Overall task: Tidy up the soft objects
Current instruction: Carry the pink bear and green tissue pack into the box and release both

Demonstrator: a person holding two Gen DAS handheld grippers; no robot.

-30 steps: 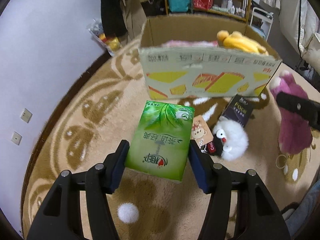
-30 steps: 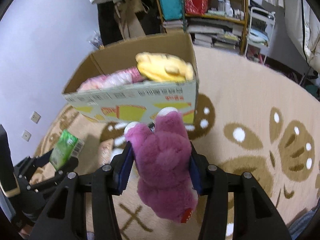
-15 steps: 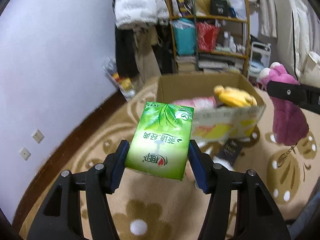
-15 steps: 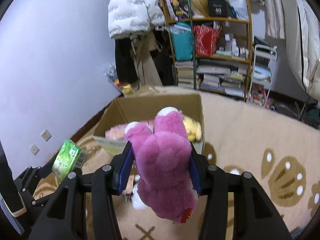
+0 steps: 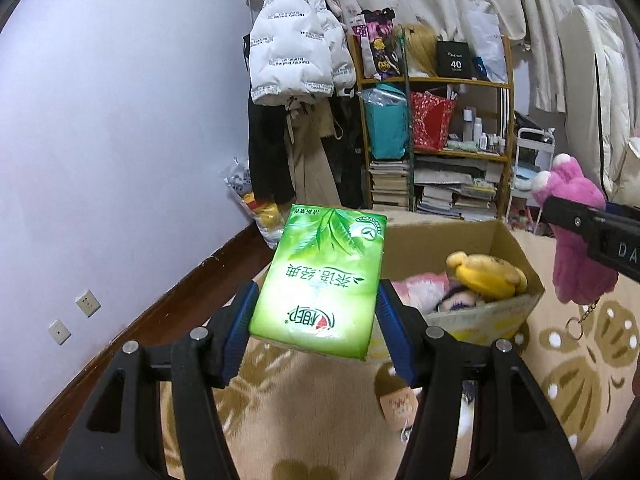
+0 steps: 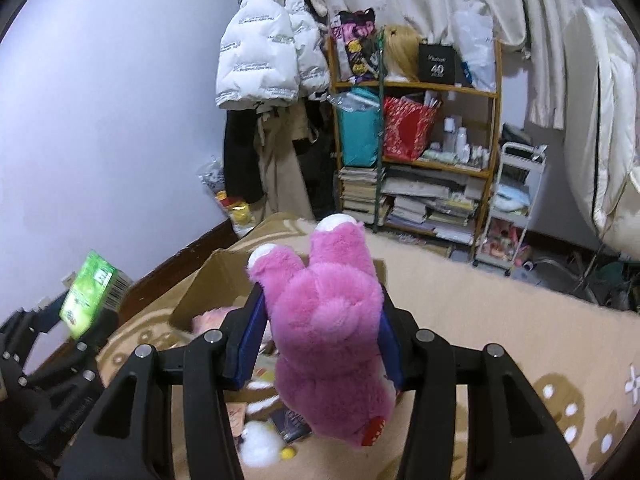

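two grippers, both loaded: my left gripper [image 5: 316, 312] clamps a green tissue pack [image 5: 320, 280], my right gripper [image 6: 320, 324] squeezes a pink plush [image 6: 328, 320]; cardboard box [image 5: 516, 256] lies ahead of both.

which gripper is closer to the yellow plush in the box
Hard to call, likely right. The right gripper, holding the pink plush, hangs by the box's right wall near the yellow plush. The left gripper holds the green tissue pack before the box's front.
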